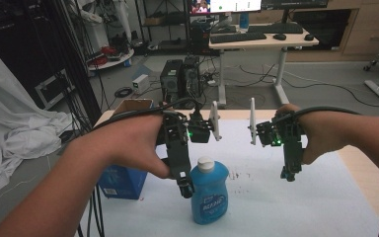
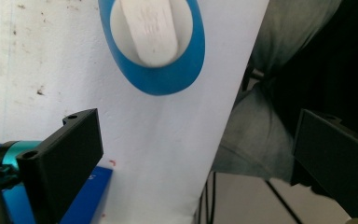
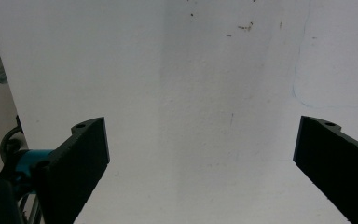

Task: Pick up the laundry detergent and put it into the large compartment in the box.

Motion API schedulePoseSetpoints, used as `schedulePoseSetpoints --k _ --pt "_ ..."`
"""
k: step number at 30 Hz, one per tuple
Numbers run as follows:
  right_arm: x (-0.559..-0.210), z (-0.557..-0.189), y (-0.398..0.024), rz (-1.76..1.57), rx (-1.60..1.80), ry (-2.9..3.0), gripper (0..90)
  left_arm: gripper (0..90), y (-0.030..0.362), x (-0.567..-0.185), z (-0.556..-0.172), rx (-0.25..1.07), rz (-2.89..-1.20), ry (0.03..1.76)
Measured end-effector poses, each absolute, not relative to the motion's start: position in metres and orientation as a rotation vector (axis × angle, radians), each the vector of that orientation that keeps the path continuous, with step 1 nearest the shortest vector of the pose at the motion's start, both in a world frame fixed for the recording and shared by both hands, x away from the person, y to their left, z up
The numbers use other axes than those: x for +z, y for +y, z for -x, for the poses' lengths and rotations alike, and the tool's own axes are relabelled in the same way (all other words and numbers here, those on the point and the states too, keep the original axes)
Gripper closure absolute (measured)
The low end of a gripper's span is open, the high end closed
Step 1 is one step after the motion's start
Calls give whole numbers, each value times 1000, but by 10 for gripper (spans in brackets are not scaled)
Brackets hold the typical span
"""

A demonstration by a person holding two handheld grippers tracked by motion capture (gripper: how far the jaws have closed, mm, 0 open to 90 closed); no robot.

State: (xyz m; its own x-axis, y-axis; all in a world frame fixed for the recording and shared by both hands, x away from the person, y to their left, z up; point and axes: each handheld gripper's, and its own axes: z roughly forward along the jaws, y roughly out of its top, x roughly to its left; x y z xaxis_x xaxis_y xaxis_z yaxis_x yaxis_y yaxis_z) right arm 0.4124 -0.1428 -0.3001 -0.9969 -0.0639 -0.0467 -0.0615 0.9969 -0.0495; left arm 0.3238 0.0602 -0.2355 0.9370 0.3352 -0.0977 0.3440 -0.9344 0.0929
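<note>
Grippers, left (image 1: 185, 190) and right (image 1: 287, 174), jaws apart, flank blue bottle (image 1: 208, 192) at lower centre, probably readying a grasp.

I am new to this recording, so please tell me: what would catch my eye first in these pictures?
The blue bottle with a white cap stands near the front of the white table, close beside the left tongs. The right tongs hang open over bare table. A blue box sits at the left edge.

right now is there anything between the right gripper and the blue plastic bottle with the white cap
Nothing: in the high view, bare white table cover with small dark specks runs from the blue plastic bottle to the right gripper, whose jaws stand open.
</note>
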Motion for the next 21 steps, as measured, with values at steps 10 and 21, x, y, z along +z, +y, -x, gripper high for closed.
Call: schedulePoseSetpoints --k 10,21 --pt "-301 -414 -144 100 -80 3094 24 18 50 -229 -324 -77 -2933 601" --pt "-301 -413 -143 113 -89 3090 24 18 39 -235 -329 -51 -2901 733"
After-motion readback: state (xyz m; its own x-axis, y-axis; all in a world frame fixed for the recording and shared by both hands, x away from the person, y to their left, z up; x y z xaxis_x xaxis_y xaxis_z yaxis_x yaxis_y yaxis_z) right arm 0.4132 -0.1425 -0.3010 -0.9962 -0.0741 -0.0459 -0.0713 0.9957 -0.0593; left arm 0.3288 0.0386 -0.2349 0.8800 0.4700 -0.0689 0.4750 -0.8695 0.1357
